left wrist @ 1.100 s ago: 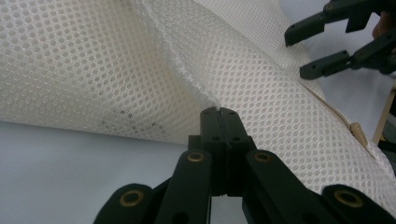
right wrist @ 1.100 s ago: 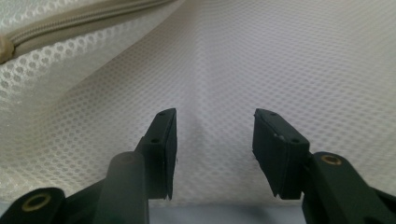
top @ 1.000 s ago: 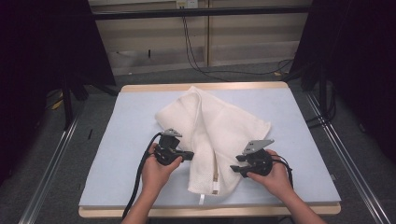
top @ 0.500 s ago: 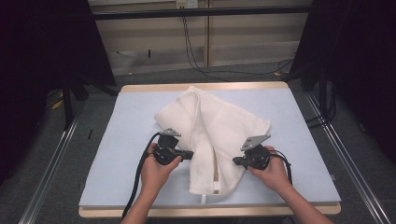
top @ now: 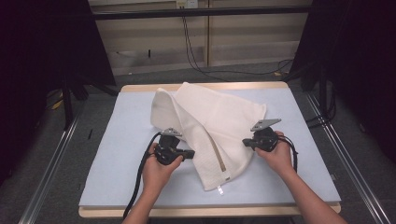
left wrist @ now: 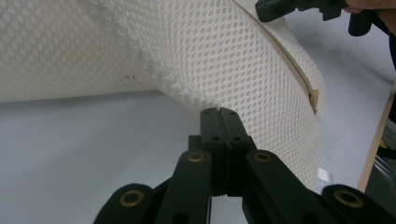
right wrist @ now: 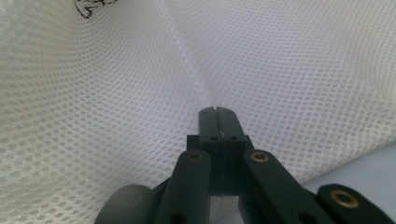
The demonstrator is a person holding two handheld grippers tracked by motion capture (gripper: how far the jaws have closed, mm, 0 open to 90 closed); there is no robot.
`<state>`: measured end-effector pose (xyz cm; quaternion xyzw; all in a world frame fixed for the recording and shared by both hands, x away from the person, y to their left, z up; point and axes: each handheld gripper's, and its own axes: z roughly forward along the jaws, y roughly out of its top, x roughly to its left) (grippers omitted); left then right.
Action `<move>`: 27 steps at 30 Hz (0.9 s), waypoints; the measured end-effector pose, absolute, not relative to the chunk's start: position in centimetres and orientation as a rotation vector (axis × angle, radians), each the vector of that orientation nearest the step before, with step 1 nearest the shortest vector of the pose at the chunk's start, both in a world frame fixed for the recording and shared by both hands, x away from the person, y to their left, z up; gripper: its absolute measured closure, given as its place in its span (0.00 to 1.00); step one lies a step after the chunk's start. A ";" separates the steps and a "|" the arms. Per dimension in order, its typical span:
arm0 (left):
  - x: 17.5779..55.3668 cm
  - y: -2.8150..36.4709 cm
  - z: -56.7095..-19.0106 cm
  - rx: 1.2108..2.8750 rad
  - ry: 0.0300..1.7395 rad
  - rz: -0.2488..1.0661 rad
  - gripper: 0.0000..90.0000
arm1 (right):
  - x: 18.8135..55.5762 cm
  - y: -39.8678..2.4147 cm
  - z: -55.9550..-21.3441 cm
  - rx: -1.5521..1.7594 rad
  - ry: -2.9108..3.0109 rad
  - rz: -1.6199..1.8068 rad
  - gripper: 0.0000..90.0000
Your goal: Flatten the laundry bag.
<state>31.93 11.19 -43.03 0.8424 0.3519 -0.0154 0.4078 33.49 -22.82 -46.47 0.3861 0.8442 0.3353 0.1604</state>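
I see the white mesh laundry bag with a zipper (top: 212, 126) lying crumpled across the middle of the pale blue padded tabletop (top: 116, 154). My left hand-held gripper (top: 190, 154) has its jaws pressed fully together, pinching the bag's left edge. My right hand-held gripper (top: 246, 142) has just been closing; its jaws now meet on a fold of mesh at the bag's right edge. The beige zipper (left wrist: 299, 77) runs down between the two grips.
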 end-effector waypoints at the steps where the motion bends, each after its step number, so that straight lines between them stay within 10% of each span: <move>1: 31.9 11.1 -43.0 2.127 0.886 -0.032 1.00 | 33.6 -22.9 -46.4 1.109 2.406 0.953 1.00; 9: 31.7 10.5 -43.2 2.144 0.876 -0.036 1.00 | 33.8 -22.9 -46.3 1.119 2.378 0.940 1.00; 27: 30.6 10.6 -43.2 2.152 0.872 -0.022 1.00 | 27.7 -20.5 -46.1 0.982 2.481 1.242 0.59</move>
